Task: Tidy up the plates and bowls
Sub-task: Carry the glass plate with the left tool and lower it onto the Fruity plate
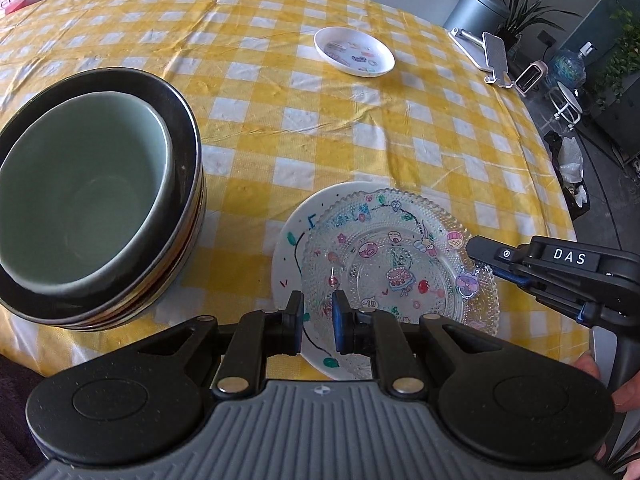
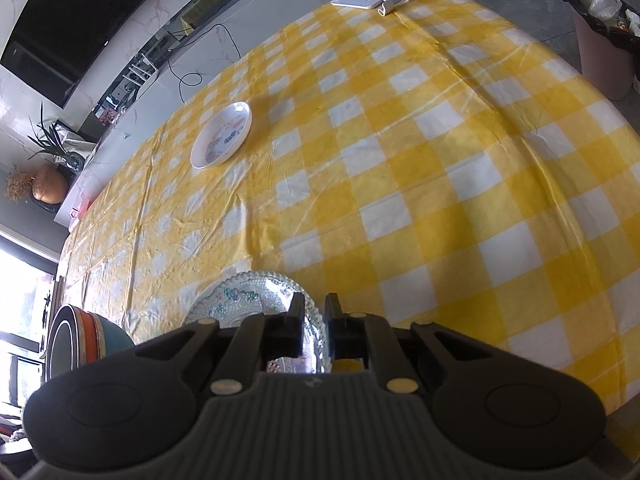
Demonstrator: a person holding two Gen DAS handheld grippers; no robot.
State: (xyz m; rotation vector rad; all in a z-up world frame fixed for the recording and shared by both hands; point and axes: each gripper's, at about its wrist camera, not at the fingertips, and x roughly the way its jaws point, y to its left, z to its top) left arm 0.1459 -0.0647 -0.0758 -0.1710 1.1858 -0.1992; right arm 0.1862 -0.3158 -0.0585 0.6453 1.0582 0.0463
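We see a table under a yellow-and-white checked tablecloth (image 1: 360, 128), thin and creased, with fold lines across it. At the left of the left wrist view stands a stack of bowls (image 1: 188, 216): the dark round rim of the top one is glossy, and striped edges of the ones beneath show at its side. How many are in the stack we cannot tell. Nested in the top one sits a pale green bowl (image 1: 80, 200), smooth and matte, with nothing in it.

Near the table's front edge lies a white painted plate (image 1: 288, 248) with hand-drawn marks in green and black. On top of it, shifted toward the right, rests a clear glass plate (image 1: 404, 264) with a beaded, pebbled surface and a scalloped rim, through which cartoon stickers or drawings show. The near edges of both plates are cut off by the left gripper (image 1: 318, 324), whose jaws stand a narrow gap apart above the painted plate, clamped on nothing.

The right gripper (image 2: 314, 328) has its jaws nearly together over the rim of the glass plate; whether the pads actually press the rim we cannot make out.

Well apart, toward the far side, sits a small white dish (image 1: 354, 51), shallow and oval-looking, with small coloured pictures inside.
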